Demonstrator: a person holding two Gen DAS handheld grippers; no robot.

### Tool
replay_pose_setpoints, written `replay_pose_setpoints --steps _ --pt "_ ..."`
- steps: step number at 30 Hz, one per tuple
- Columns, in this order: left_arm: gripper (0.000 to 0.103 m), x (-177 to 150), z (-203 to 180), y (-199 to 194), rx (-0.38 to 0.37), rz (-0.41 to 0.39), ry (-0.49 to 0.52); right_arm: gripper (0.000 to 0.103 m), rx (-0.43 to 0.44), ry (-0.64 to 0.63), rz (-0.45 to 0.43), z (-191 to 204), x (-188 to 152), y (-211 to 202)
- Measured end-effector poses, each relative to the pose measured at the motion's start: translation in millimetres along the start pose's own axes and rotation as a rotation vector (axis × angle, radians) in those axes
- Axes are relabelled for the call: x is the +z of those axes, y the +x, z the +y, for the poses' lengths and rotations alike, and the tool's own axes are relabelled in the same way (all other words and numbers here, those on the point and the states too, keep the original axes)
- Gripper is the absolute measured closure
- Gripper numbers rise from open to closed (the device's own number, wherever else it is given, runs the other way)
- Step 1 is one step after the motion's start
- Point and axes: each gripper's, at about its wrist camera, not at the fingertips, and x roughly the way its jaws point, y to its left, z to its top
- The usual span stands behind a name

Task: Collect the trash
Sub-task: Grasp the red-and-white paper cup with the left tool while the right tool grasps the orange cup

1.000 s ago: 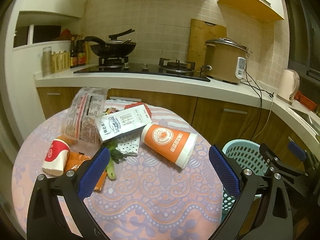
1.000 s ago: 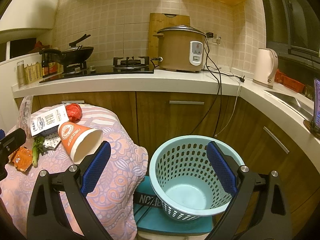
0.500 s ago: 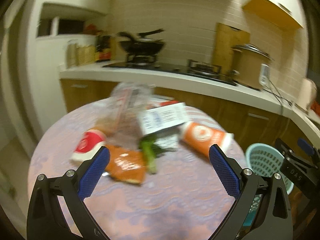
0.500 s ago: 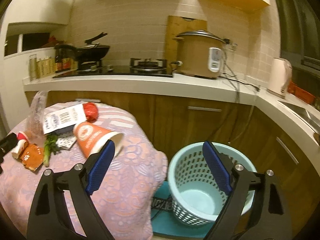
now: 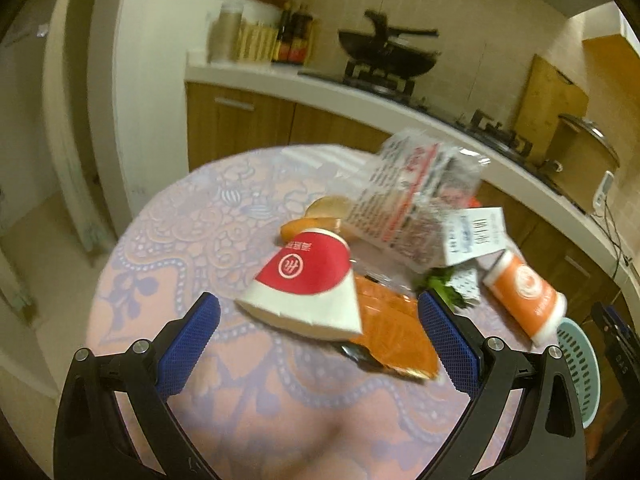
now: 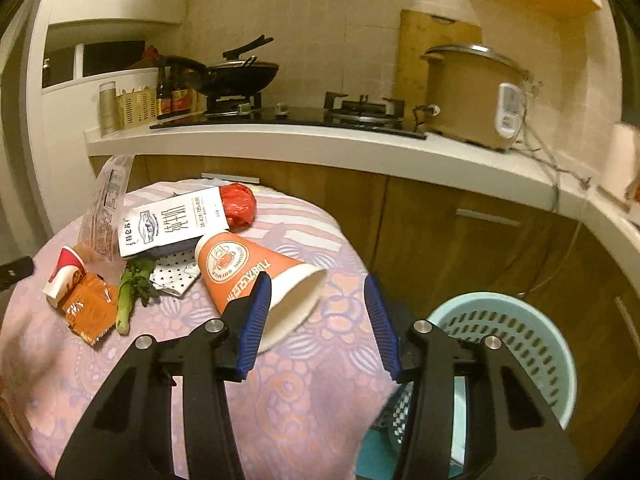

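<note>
On the round table's patterned cloth (image 5: 224, 240) lies a pile of trash. A red-and-white paper cup (image 5: 308, 280) lies on its side just ahead of my left gripper (image 5: 316, 308), which is open wide and touches nothing. An orange wrapper (image 5: 392, 332) lies under that cup. My right gripper (image 6: 316, 284) is closing. The mouth of the tipped orange paper cup (image 6: 248, 272) sits partly between its fingers, and the pads do not press on it. A white carton (image 6: 172, 220), a clear bag (image 6: 106, 200), a red bag (image 6: 240, 204) and a green stalk (image 6: 132, 292) lie behind.
A pale blue perforated basket (image 6: 516, 340) stands on the floor right of the table. Behind runs a white counter (image 6: 320, 140) with a wok, a hob and a rice cooker (image 6: 472, 96). Wooden cabinet doors lie below it.
My left gripper swung left and in toward the red-and-white cup. My right gripper moved from over the basket toward the orange cup, and its jaws narrowed.
</note>
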Motion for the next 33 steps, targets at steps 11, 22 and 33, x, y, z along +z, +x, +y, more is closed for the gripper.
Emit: replay_pose_setpoints --steps 11,22,33 --pt "0.008 3 -12 54 0.035 0.143 0.078 0.032 0.169 0.067 0.179 -19 18 80" --pt "0.009 -4 18 73 0.078 0.205 0.025 0.010 0.342 0.088 0.314 -4 17 123" --pt "0.044 -6 7 64 0.048 0.176 0.061 0.022 0.387 0.078 0.330 2 9 113"
